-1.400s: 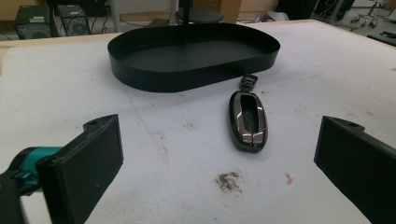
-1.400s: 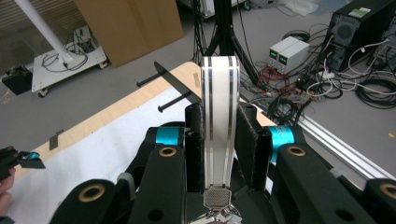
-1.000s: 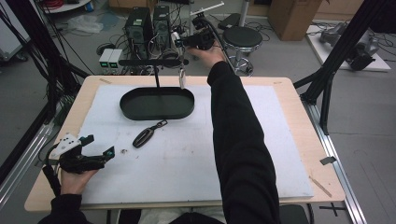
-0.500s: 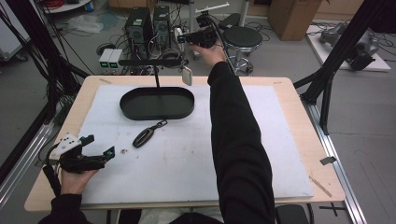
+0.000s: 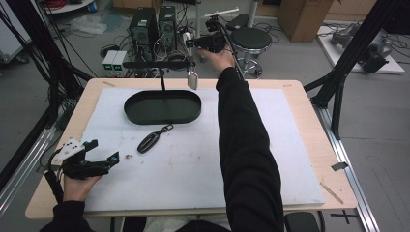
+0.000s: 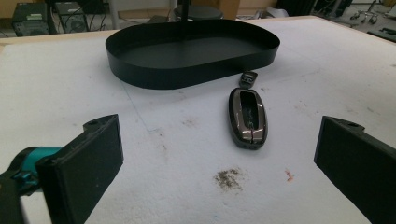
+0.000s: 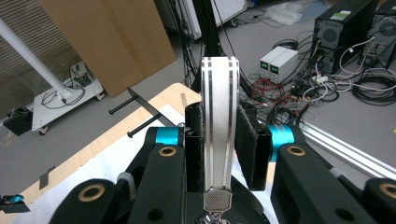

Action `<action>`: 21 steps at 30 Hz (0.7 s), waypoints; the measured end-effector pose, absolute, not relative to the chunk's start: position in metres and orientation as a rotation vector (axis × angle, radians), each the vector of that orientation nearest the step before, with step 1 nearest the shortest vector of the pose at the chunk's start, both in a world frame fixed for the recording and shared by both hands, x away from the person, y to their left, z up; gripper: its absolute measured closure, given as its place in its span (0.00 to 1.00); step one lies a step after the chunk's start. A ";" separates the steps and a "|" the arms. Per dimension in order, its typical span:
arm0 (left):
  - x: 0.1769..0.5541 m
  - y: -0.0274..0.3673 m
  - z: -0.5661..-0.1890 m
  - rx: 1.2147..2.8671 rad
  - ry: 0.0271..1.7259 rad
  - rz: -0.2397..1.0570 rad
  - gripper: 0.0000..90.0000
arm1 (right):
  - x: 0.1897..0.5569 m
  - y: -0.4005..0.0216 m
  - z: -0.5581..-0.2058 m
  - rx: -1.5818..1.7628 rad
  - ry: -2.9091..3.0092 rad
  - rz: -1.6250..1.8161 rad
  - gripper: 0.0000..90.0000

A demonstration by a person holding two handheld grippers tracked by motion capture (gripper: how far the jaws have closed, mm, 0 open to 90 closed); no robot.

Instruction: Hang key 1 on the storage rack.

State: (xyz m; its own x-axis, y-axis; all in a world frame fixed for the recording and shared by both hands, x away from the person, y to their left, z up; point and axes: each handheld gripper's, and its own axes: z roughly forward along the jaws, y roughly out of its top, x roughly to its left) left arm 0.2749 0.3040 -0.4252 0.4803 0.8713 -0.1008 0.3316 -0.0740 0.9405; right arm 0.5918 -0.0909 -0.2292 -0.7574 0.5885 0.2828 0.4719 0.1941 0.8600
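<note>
- The right hand-held gripper (image 5: 202, 42) is raised beyond the far edge of the bench (image 5: 309, 145), its jaws clenched on a white key fob (image 7: 219, 130). In the right gripper view the fob stands upright between the pads, its metal end pointing down toward the gripper body.
- A small pale tag (image 5: 192, 80) hangs by the end of the black hanger bar (image 5: 157, 64); whether it belongs to the held fob I cannot tell. My guess is that the fob is being brought to this bar to hang.
- The bar rises on a thin post from the black oval tray (image 5: 133, 112), which sits near the far edge, left of middle.
- A dark key fob (image 6: 248, 116) lies flat just in front of the tray, waiting, probably next.
- The left hand-held gripper (image 5: 101, 154) rests near the bench's front left corner, jaws released and empty, aimed at the dark fob.
- The bench has a wooden rim under a white, stained mat (image 5: 193, 164).
- Behind it are computer towers, cables, a stool and cardboard.
</note>
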 end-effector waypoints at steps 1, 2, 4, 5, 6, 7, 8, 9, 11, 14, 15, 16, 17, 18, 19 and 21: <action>0.275 0.304 -0.425 1.642 1.053 0.621 0.02 | 0.592 -0.090 -0.230 1.044 2.338 1.626 0.83; 0.275 0.304 -0.425 1.642 1.052 0.621 0.02 | 0.592 -0.090 -0.230 1.044 2.338 1.632 0.83; 0.275 0.304 -0.425 1.637 1.056 0.620 0.02 | 0.591 -0.088 -0.229 1.030 2.339 1.650 0.83; 0.275 0.304 -0.425 1.641 1.054 0.621 0.02 | 0.590 -0.087 -0.228 1.025 2.341 1.661 0.83; 0.275 0.304 -0.425 1.639 1.054 0.619 0.02 | 0.589 -0.087 -0.228 1.013 2.343 1.673 0.83; 0.275 0.303 -0.425 1.638 1.054 0.620 0.02 | 0.588 -0.086 -0.227 1.010 2.340 1.674 0.83; 0.275 0.303 -0.425 1.640 1.054 0.618 0.02 | 0.587 -0.085 -0.225 1.000 2.342 1.672 0.83; 0.275 0.303 -0.425 1.640 1.054 0.618 0.02 | 0.586 -0.085 -0.224 0.996 2.345 1.678 0.83; 0.275 0.303 -0.425 1.639 1.053 0.618 0.02 | 0.583 -0.084 -0.222 0.984 2.345 1.680 0.83; 0.276 0.303 -0.425 1.645 1.051 0.618 0.02 | 0.581 -0.081 -0.220 0.967 2.360 1.663 0.83; 0.276 0.303 -0.425 1.646 1.050 0.619 0.02 | 0.581 -0.079 -0.220 0.961 2.367 1.657 0.83; 0.276 0.303 -0.425 1.646 1.049 0.618 0.02 | 0.580 -0.078 -0.220 0.955 2.375 1.652 0.83; 0.277 0.303 -0.425 1.645 1.050 0.617 0.02 | 0.580 -0.076 -0.220 0.946 2.380 1.652 0.83; 0.277 0.303 -0.425 1.645 1.051 0.617 0.02 | 0.579 -0.074 -0.220 0.938 2.386 1.652 0.83; 0.277 0.303 -0.425 1.645 1.051 0.617 0.02 | 0.578 -0.073 -0.220 0.931 2.393 1.651 0.83; 0.277 0.303 -0.425 1.647 1.049 0.617 0.02 | 0.577 -0.069 -0.220 0.920 2.399 1.625 0.83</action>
State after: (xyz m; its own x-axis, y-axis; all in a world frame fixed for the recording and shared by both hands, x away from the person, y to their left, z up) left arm 0.2766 0.3028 -0.4254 0.4850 0.8687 -0.1012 0.3332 -0.0766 0.9397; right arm 0.5767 -0.0689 -0.2204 -0.8120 0.5308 0.2427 0.4224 0.2474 0.8720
